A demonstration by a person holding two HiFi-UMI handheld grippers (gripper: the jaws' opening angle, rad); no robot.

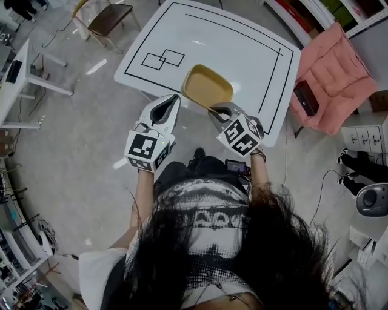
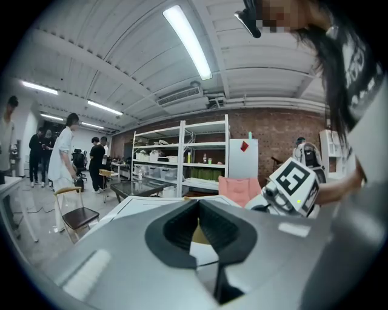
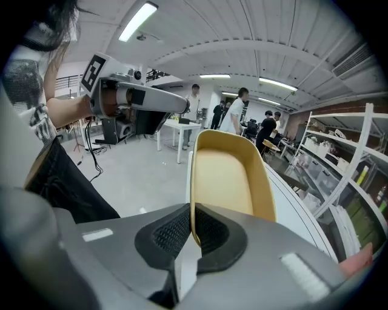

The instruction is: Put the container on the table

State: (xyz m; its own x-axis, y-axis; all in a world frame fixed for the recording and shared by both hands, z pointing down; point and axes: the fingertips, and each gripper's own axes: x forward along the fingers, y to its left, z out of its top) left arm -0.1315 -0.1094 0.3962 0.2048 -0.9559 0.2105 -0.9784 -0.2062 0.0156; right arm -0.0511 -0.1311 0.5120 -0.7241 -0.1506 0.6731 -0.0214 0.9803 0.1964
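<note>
One rim of the yellow container [image 1: 206, 86] is pinched by the clenched right gripper [image 1: 215, 111], seemingly so that it can be lowered level at the near edge of the white table [image 1: 242, 54], while the left gripper [image 1: 174, 98], closed on nothing, is held clear beside that edge.

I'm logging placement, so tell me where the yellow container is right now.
Head view, centre: the yellow container is at the white table's near edge, its rim pinched by the right gripper, the left gripper close on its left.

Brown chair [image 1: 109, 18] top left; pink cushion [image 1: 339, 66] rt; shelving [image 2: 203, 164] bkgd.
</note>
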